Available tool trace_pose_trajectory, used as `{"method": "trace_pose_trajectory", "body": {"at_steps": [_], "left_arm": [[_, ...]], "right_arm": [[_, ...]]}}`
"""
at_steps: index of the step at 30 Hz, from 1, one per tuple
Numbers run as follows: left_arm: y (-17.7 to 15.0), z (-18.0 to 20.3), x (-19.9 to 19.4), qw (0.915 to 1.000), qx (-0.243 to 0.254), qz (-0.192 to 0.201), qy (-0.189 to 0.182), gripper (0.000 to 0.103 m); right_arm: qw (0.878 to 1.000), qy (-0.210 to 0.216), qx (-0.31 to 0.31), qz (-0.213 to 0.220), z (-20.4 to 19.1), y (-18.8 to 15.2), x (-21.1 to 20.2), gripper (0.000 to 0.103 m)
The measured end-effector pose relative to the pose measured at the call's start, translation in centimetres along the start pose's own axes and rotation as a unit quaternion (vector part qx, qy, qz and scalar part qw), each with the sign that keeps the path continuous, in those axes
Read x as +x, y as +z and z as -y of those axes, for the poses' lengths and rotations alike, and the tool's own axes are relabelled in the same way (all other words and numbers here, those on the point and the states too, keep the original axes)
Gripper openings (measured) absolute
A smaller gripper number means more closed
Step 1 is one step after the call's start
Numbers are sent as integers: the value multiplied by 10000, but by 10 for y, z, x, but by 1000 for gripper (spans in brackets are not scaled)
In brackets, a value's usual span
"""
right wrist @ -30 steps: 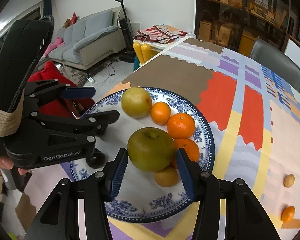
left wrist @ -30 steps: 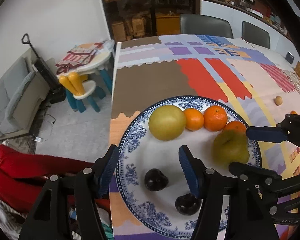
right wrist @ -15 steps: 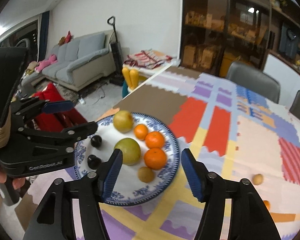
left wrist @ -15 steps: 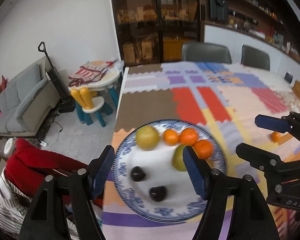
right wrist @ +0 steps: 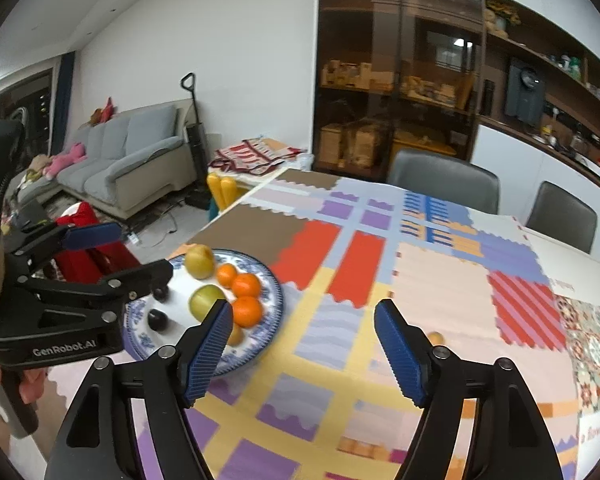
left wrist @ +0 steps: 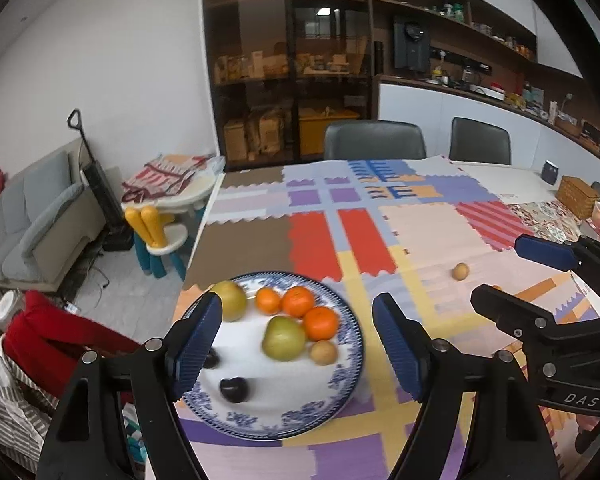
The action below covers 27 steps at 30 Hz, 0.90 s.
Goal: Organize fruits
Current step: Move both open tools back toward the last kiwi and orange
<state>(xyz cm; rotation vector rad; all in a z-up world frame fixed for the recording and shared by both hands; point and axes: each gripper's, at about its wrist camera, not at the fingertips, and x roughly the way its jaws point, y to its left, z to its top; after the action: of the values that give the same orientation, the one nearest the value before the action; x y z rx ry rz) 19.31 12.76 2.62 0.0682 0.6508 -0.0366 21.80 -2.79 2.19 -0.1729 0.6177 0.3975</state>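
Blue-and-white patterned plate [left wrist: 342, 394]: near table corner, holds three oranges [left wrist: 297, 301], two yellow-green pears [left wrist: 283, 338], two dark plums [left wrist: 233, 389], one small brown fruit [left wrist: 323, 352].
Off-plate: one small tan fruit [left wrist: 460, 271] on patchwork cloth.
Your left gripper [left wrist: 298, 344]: jaws opening, nothing gripped.
Your right gripper [right wrist: 304, 348]: opening, nothing held.
Right view only: your hand [right wrist: 4, 384].

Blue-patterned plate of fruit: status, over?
Left hand-held gripper and right hand-held gripper both opening, empty. Blue-patterned plate holds fruit; small brown fruit loose on patchwork tablecloth. Path unobstructed.
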Motion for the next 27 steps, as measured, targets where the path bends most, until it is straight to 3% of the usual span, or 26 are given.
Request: {"method": "trace_pose_trajectory", "body": {"at_steps": [8,16,27], "left_arm": [[9,44,2,9986,420,161,-274,78],[20,86,18,9917,959,315,-791,78],[18,132,71,9749,1613,-46,-1531,75]], "right_arm": [[9989,-375,294,47,41,-19,-20,74],[9945,-804,672,27,79,-37,-32,74],[9871,-1215,998,-305,114,-64,-17,74]]}}
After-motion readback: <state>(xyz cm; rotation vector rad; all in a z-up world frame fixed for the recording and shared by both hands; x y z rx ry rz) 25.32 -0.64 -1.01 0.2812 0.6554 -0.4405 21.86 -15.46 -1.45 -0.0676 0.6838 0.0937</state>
